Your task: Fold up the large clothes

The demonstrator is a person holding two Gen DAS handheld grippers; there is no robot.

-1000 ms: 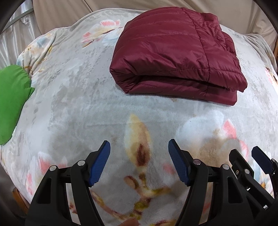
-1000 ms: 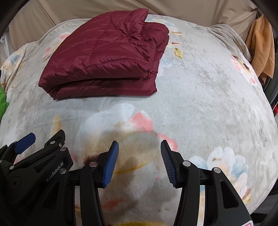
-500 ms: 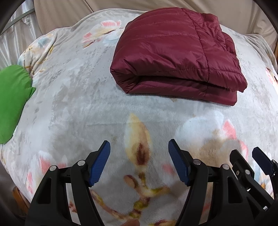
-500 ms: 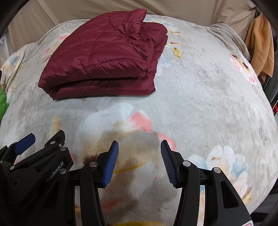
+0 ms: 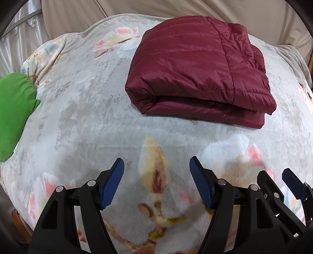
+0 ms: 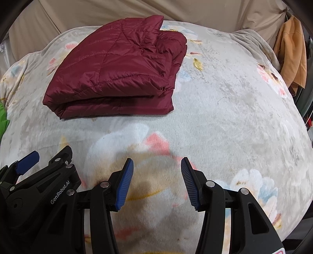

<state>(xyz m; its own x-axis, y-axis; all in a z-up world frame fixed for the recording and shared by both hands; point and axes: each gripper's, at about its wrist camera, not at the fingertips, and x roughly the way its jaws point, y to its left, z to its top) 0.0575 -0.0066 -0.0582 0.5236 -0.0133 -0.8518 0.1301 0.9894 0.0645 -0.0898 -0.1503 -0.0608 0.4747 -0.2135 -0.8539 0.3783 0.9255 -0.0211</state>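
A dark red quilted jacket (image 5: 199, 68) lies folded into a thick rectangle on the floral blanket (image 5: 82, 117), at the far middle of the bed. It also shows in the right wrist view (image 6: 117, 72), upper left. My left gripper (image 5: 156, 175) is open and empty, above the blanket well short of the jacket. My right gripper (image 6: 157, 176) is open and empty too, beside the left one. The right gripper shows at the lower right of the left wrist view (image 5: 289, 181). The left gripper shows at the lower left of the right wrist view (image 6: 27, 162).
A green garment (image 5: 13, 113) lies at the bed's left edge. An orange-tan garment (image 6: 291, 56) hangs at the far right. A beige curtain (image 6: 78, 11) backs the bed. The blanket falls away at the right edge (image 6: 293, 156).
Both grippers have stayed open and almost still. The view has shifted only slightly relative to the jacket.
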